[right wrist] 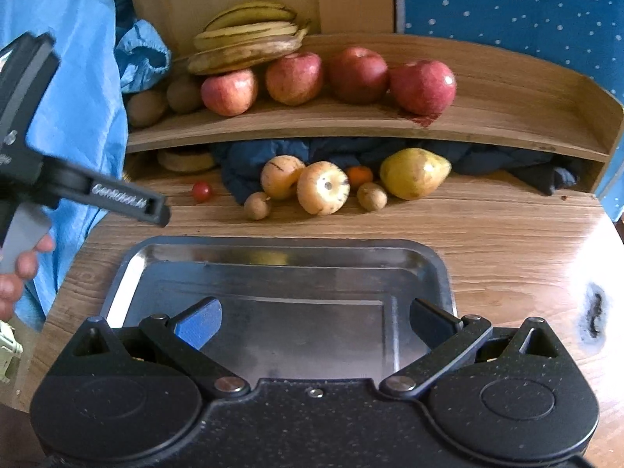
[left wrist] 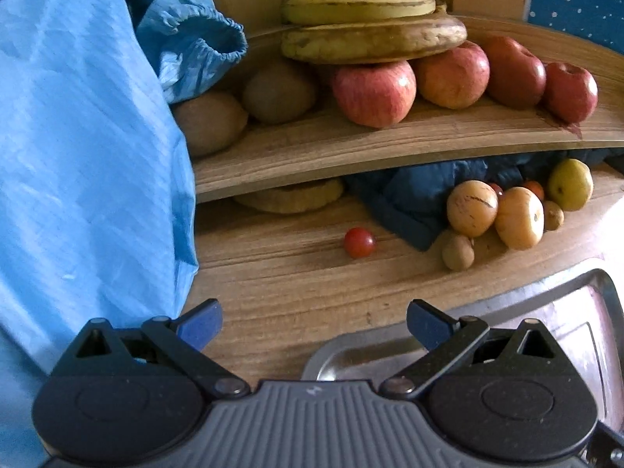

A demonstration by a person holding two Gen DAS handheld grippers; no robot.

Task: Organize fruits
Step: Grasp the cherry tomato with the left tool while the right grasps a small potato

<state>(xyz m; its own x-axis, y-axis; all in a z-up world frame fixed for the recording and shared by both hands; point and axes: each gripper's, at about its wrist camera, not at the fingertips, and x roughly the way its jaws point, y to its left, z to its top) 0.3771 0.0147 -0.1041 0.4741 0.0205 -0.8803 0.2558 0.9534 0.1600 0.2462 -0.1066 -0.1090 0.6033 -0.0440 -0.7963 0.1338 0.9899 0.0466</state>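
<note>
On the shelf (right wrist: 487, 117) lie four apples (right wrist: 423, 85) and a bunch of bananas (right wrist: 245, 45) (long axis left-right). Below, the pear (right wrist: 413, 172) points right. Both the left gripper (left wrist: 314, 325) and right gripper (right wrist: 316, 321) gape wide, holding nothing, over the steel tray (right wrist: 249, 257).

Upper shelf (right wrist: 351, 126), left to right: 2 brown kiwis (right wrist: 146, 107), then 4 red apples (right wrist: 229, 91) in a row, with a bunch of browning bananas (right wrist: 245, 45) resting on the leftmost apple. Tabletop (right wrist: 468, 226) below the shelf: 1 cherry tomato (right wrist: 201, 191) lying apart to the left, 2 yellow-orange round fruits (right wrist: 323, 188), 1 yellow-green pear (right wrist: 413, 172) on its side, small brown fruits (right wrist: 256, 206) clustered beside them. The steel tray (right wrist: 436, 261) at the front edge holds no fruit.
</note>
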